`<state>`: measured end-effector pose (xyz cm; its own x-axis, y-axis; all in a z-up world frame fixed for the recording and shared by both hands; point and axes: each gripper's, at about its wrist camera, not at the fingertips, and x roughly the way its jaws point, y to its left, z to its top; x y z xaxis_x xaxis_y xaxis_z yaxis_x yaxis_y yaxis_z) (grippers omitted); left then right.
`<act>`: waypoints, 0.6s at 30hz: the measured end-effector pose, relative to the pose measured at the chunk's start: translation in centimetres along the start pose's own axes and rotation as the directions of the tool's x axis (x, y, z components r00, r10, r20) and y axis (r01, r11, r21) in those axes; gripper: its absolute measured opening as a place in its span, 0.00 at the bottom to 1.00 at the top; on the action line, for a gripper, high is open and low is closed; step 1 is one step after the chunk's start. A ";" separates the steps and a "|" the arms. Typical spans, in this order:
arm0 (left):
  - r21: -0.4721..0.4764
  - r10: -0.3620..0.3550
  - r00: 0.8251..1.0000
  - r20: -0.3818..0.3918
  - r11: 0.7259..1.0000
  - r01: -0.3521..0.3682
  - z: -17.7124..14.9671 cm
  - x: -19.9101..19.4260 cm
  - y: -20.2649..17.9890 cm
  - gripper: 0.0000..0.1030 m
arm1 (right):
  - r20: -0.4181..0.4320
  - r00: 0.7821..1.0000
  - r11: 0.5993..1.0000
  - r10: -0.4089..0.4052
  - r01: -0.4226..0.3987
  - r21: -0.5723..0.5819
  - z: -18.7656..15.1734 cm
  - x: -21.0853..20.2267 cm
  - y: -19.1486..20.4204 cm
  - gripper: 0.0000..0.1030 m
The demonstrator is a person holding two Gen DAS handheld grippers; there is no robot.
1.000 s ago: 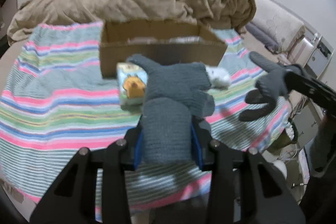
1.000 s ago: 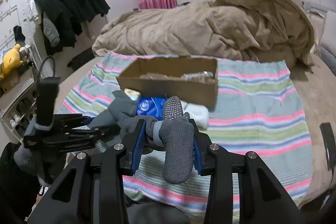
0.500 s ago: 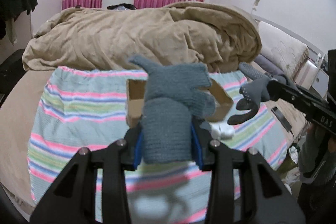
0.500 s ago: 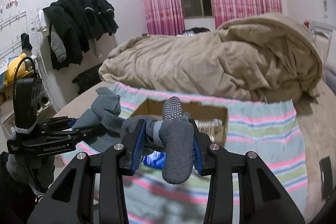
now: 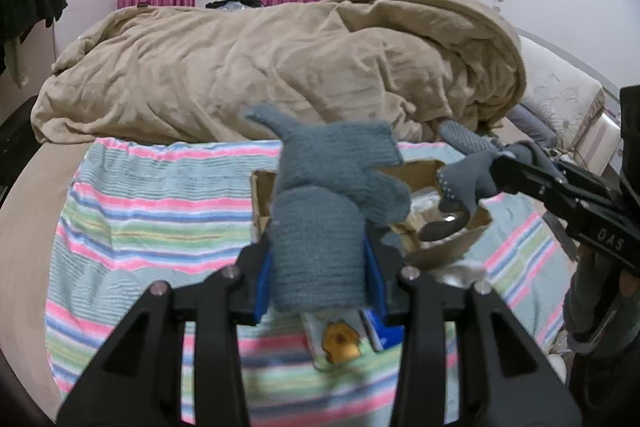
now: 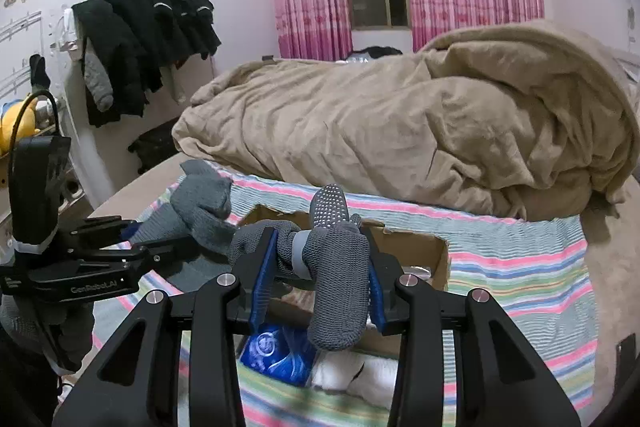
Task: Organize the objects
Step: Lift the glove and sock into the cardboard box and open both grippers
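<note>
The left gripper (image 5: 318, 259) is clamped on a blue-grey knitted glove (image 5: 324, 195), the right gripper (image 6: 320, 283) on a dark grey dotted-grip glove (image 6: 336, 259), both above the open brown cardboard box (image 6: 424, 247).

Bed (image 5: 32, 187) with a striped cloth (image 5: 160, 211) spread over its near part and a crumpled tan blanket (image 5: 260, 67) heaped behind. On the cloth: an open cardboard box (image 6: 432, 255) (contents unclear), a blue packet (image 6: 276, 351), a small carton (image 5: 336, 335).

Left tool (image 5: 318, 259) clamped; right tool (image 6: 320, 291) clamped.
</note>
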<state>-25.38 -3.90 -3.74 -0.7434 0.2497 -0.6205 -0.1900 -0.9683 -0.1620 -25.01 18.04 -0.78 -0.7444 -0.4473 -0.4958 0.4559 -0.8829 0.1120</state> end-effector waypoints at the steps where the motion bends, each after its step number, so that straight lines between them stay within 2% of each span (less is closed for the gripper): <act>1: -0.006 0.003 1.000 -0.007 1.000 -0.003 0.1 0.6 0.3 0.39 | -0.010 1.000 1.000 0.002 -0.001 0.009 -0.1 0.8 -0.4 0.40; 8: -0.025 0.000 0.997 -0.071 1.000 -0.002 0.1 4.4 1.8 0.39 | -0.085 0.996 0.999 -0.008 0.012 0.052 -1.4 4.9 -2.0 0.40; 18: -0.054 -0.030 0.988 -0.150 0.998 0.023 -0.5 7.6 1.9 0.43 | -0.186 0.982 0.997 -0.025 0.038 0.066 -3.8 8.4 -2.5 0.42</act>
<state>-31.06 -3.87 -9.12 -0.6325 0.2766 -0.7235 -0.1716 -0.9609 -0.2173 -30.54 17.04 -8.49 -0.6519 -0.3907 -0.6500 0.3939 -0.9068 0.1499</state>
